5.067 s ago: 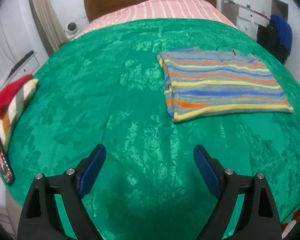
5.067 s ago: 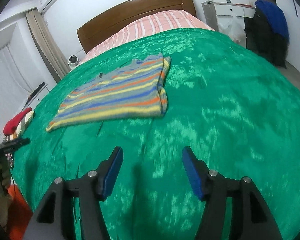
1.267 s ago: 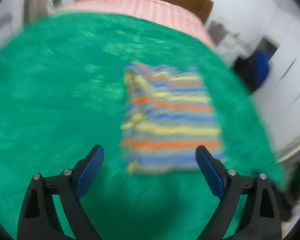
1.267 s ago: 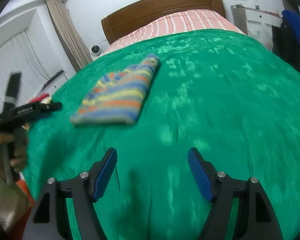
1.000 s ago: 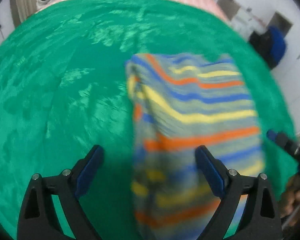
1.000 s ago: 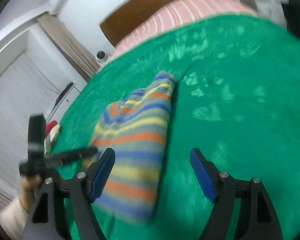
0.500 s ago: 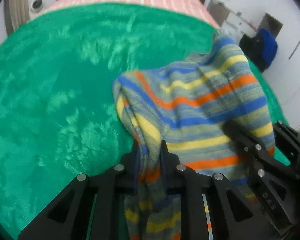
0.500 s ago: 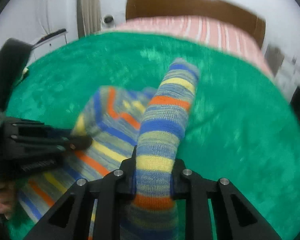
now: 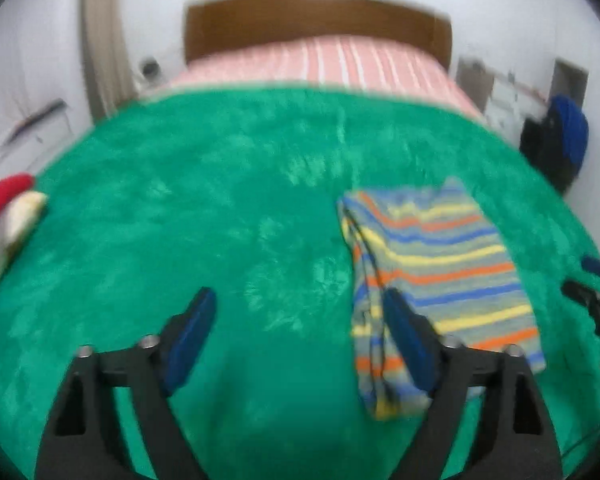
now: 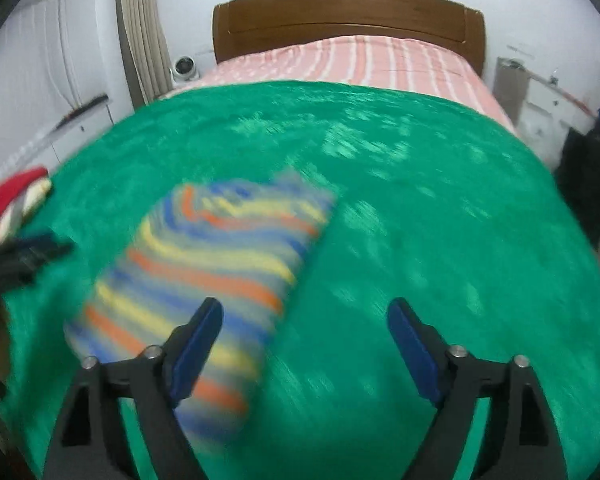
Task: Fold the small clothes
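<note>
Striped sweater point(image 9: 440, 276) lies folded flat on green blanket point(image 9: 220, 216). Left gripper point(image 9: 296, 336) and right gripper point(image 10: 304, 340) both opening wide, nothing between jaws.

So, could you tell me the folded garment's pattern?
Folded garment: orange, yellow and blue stripes on grey; clearest in left wrist view.

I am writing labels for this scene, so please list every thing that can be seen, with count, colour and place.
striped garment: one, blue, yellow, orange and grey, folded on the blanket
blanket: one, green, covers the bed
sheet: one, pink with white stripes, head of bed
headboard: one, brown wood, against the wall
curtain: one, beige, far left
small round device: one, white, beside the curtain
clothes pile: red and cream, left edge
dark and blue clothes: far right
left gripper: jaws opening, nothing between
right gripper: jaws opening, nothing between
</note>
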The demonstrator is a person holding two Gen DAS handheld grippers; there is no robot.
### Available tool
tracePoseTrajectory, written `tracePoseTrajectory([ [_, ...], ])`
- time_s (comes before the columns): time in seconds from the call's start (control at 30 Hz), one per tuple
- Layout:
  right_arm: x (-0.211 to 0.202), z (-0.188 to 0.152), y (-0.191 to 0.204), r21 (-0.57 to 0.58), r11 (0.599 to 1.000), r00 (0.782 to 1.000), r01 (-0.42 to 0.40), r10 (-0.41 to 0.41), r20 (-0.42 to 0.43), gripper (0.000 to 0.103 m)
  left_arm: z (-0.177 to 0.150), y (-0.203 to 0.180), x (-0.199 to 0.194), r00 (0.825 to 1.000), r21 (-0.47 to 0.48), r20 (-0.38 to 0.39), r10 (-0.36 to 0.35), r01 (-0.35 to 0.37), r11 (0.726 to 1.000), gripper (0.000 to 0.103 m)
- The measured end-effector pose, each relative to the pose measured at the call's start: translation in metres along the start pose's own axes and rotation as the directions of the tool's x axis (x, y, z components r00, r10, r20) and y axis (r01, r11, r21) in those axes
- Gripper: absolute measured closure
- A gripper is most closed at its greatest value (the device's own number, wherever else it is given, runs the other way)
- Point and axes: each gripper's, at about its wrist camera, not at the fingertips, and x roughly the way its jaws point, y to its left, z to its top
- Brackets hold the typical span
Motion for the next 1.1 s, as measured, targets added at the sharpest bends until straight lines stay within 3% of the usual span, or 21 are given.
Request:
tracePoseTrajectory([
  [0.07, -0.035, -0.023, -0.008, -0.014, 0.999, 0.998, 0.038, -0.037, 0.054, 0.013, -0.014, -0.005, -0.052, 0.988, -0.007, 0.15, 0.045, -0.044, 0.999, 0.0],
  [0.13, -0.071, -0.042, -0.011, -0.017, 0.999, 0.991, 0.051, -0.049, 0.128, 0.01, -0.016, -0.005, -0.079, 0.979, 0.016, 0.199, 0.048, -0.052, 0.999, 0.0],
  [0.2, -0.107, -0.05, -0.016, -0.001, 1.0, 0.979, 0.026, -0.025, 0.2, 0.0, -0.012, -0.015, -0.1, 0.986, 0.077, 0.166, 0.015, -0.029, 0.997, 0.0],
  [0.27, -0.14, -0.057, -0.014, 0.013, 1.0, 0.967, 0.006, -0.009, 0.256, 0.0, -0.016, -0.025, -0.115, 0.989, 0.123, 0.148, 0.012, -0.031, 0.992, 0.0],
  [0.3, -0.151, -0.059, -0.013, 0.017, 1.0, 0.963, 0.011, -0.015, 0.268, 0.0, -0.021, -0.031, -0.128, 0.984, 0.127, 0.172, 0.044, -0.066, 0.99, 0.0],
  [0.4, -0.177, -0.064, -0.002, 0.058, 0.997, 0.949, 0.057, -0.072, 0.307, 0.0, -0.031, -0.038, -0.157, 0.973, 0.096, 0.214, 0.084, -0.107, 0.99, 0.0],
  [0.5, -0.197, -0.074, 0.002, 0.128, 0.992, 0.938, -0.008, -0.037, 0.344, 0.0, -0.035, -0.044, -0.171, 0.979, 0.062, 0.188, 0.084, -0.097, 0.993, 0.0],
  [0.63, -0.188, -0.08, 0.008, 0.129, 0.981, 0.966, -0.145, 0.112, 0.235, 0.0, -0.037, -0.054, -0.175, 0.979, 0.059, 0.155, 0.132, -0.143, 0.988, 0.0],
  [0.67, -0.187, -0.081, 0.011, 0.121, 0.982, 0.969, -0.142, 0.112, 0.222, 0.0, -0.038, -0.055, -0.176, 0.982, 0.069, 0.142, 0.128, -0.138, 0.988, 0.0],
  [0.73, -0.192, -0.08, 0.019, 0.113, 0.991, 0.972, -0.064, 0.037, 0.232, 0.0, -0.038, -0.057, -0.175, 0.989, 0.077, 0.094, 0.112, -0.119, 0.99, 0.0],
  [0.8, -0.207, -0.075, 0.027, 0.105, 0.994, 0.96, -0.001, -0.028, 0.277, 0.0, -0.037, -0.056, -0.178, 0.995, 0.065, 0.041, 0.089, -0.092, 0.994, 0.0],
  [0.87, -0.216, -0.068, 0.033, 0.103, 0.995, 0.961, -0.001, -0.028, 0.275, 0.0, -0.037, -0.056, -0.179, 0.997, 0.056, 0.021, 0.069, -0.07, 0.996, 0.0],
  [1.0, -0.197, -0.06, 0.042, 0.073, 0.995, 0.992, -0.065, 0.057, 0.109, 0.0, -0.037, -0.06, -0.181, 0.997, 0.055, 0.005, 0.08, -0.08, 0.995, 0.0],
  [1.1, -0.197, -0.068, 0.041, 0.121, 0.992, 0.995, -0.035, 0.023, 0.101, 0.0, -0.039, -0.061, -0.182, 0.996, 0.069, -0.007, 0.089, -0.088, 0.994, 0.0],
])
